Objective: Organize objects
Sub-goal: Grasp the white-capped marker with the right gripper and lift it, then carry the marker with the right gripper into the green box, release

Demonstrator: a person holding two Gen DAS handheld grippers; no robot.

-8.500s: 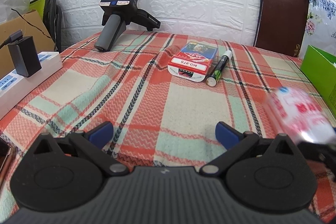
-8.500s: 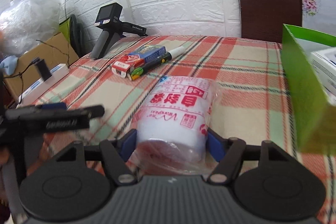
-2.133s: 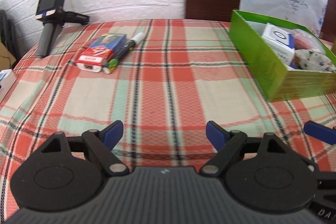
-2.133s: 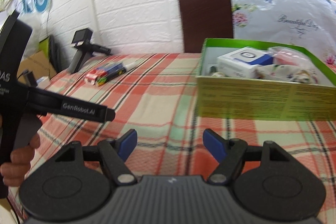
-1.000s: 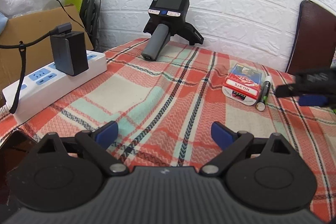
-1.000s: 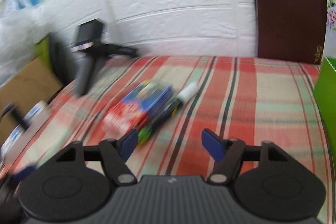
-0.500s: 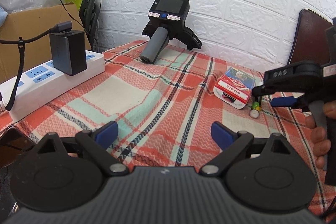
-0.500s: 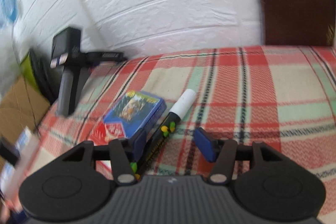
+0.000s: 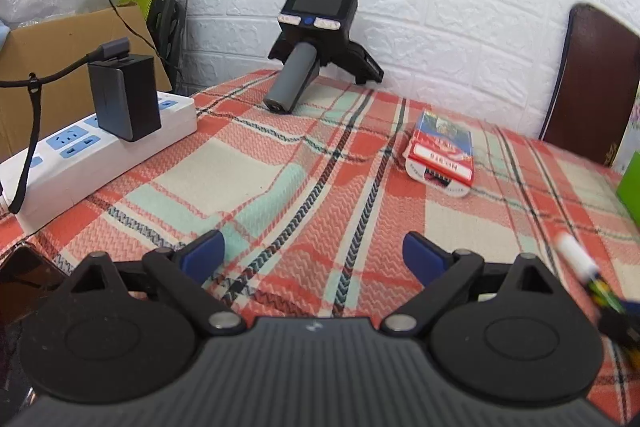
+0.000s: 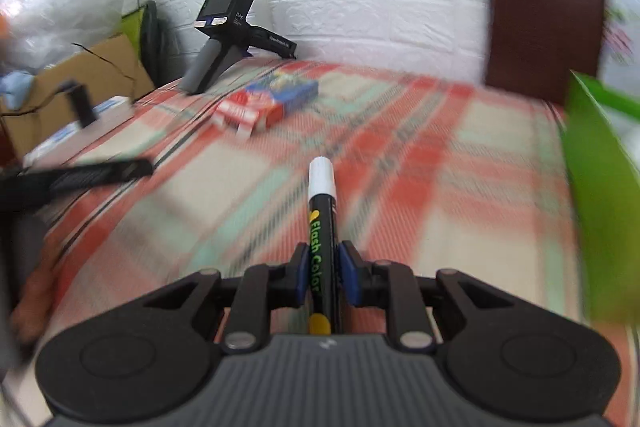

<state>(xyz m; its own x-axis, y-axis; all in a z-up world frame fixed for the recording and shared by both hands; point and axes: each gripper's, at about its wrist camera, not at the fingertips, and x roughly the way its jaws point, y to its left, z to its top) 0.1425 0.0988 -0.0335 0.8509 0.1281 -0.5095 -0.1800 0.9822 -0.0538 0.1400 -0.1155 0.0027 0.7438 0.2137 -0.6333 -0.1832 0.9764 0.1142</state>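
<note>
My right gripper (image 10: pixel 323 277) is shut on a black marker (image 10: pixel 322 223) with a white cap, held above the plaid tablecloth (image 10: pixel 420 163) and pointing forward. The marker (image 9: pixel 580 267) also shows blurred at the right edge of the left wrist view. A red and blue card box (image 9: pixel 440 151) lies on the cloth ahead; it shows in the right wrist view (image 10: pixel 268 103) too. My left gripper (image 9: pixel 312 255) is open and empty, low over the cloth. The green box (image 10: pixel 600 187) stands at the right.
A black handheld device (image 9: pixel 316 39) stands at the back by the white brick wall. A white power strip (image 9: pixel 92 155) with a black adapter lies at the left edge. A brown chair back (image 10: pixel 544 7) is behind the table. A cardboard box (image 9: pixel 60 55) stands at left.
My right gripper has closed on the marker and lifted it away from the card box, towards the near right. My left gripper has hardly moved.
</note>
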